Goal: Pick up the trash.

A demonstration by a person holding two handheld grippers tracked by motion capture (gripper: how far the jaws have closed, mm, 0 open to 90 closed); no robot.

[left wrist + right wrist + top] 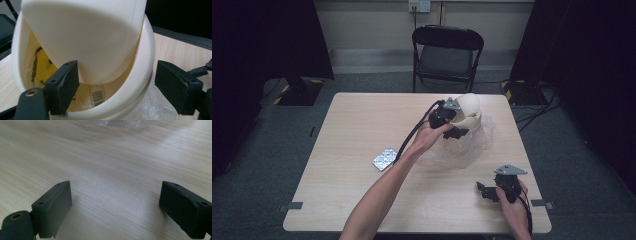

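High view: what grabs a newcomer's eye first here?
The cream swing-lid bin at the table's far right, on crumpled clear plastic, with the left gripper at its rim; the left gripper view has its jaws open astride the rim, the tilted lid just ahead. Next, a silver blister pack lying alone left of centre, and the right gripper, open, low over bare wood at the near right.

We extend our left arm forward, left hand-held gripper [455,131] jaws spread wide. We hold the right hand-held gripper [482,190] low, near our body, jaws likewise apart.
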